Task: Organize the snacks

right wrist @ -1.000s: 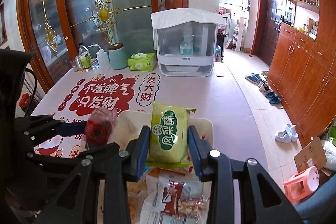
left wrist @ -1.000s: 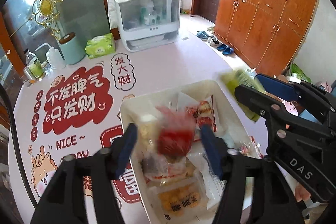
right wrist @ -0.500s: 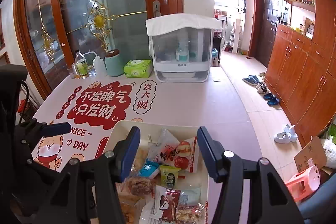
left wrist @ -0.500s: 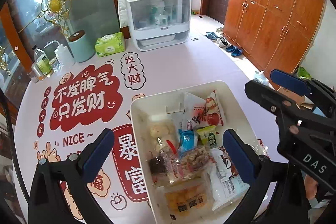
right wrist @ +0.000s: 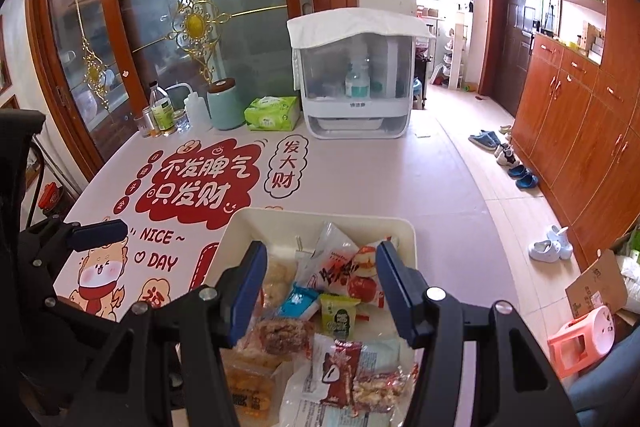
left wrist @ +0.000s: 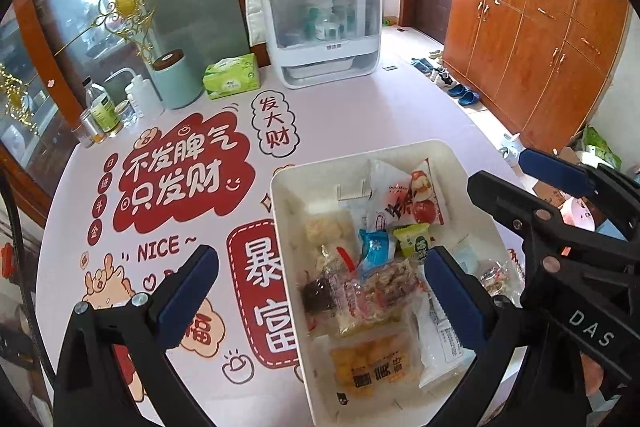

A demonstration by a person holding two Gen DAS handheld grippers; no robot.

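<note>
Hovering over the white bin — both grippers now empty, where a second ago each carried a packet.

Item: left gripper. Jaws spread as wide as they go, nothing between the pads. The red-wrapped snack it held a second ago is gone from its grip and cannot be picked out with certainty in the pile.

Item: right gripper. Jaws partly apart, empty. The green packet it carried earlier is no longer between its pads; where it landed is unclear.

Item: bin, on the printed table at its near edge, directly below both grippers. Long axis runs from the near edge away toward the white cabinet, slightly skewed to the right in the left wrist view.

Contents: red-and-white hawthorn packet at the far end, blue sachet and small green sachet mid-bin, yellow packet nearest — overlapping, no common orientation.

Reading: two deposits appear complete; no loose snacks show on the table, so the collecting looks largely done.
</note>
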